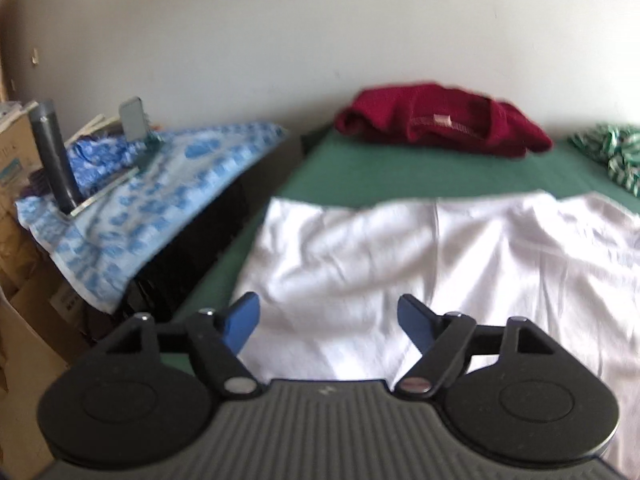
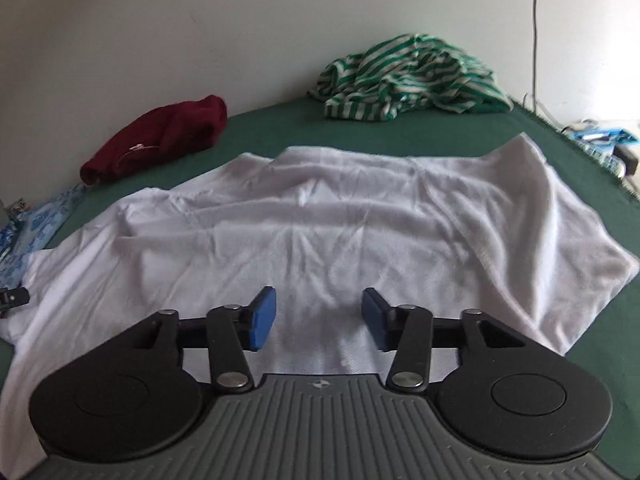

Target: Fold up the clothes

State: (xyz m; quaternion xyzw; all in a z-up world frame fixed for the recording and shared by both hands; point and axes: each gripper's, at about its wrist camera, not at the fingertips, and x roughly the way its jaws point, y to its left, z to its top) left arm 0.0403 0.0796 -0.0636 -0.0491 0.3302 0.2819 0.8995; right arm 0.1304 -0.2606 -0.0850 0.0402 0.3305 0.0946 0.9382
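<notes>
A white garment [image 2: 320,224] lies spread and wrinkled on the green bed cover [image 2: 440,136]; the left wrist view shows its left part [image 1: 440,264]. My left gripper [image 1: 328,312] hovers open over the garment's near left edge, nothing between its blue pads. Over the near middle of the cloth my right gripper [image 2: 318,312] is open too, holding nothing. A crumpled dark red garment [image 1: 440,120] [image 2: 160,136] rests at the back by the wall. A green and white striped garment [image 2: 408,76] [image 1: 612,152] is bunched at the back right.
Left of the bed, a blue patterned cloth [image 1: 152,184] covers a surface with a grey cylinder [image 1: 52,152] and a small grey object [image 1: 134,118]. Cardboard boxes [image 1: 20,320] stand at far left. A cable [image 2: 534,28] hangs down the wall at right.
</notes>
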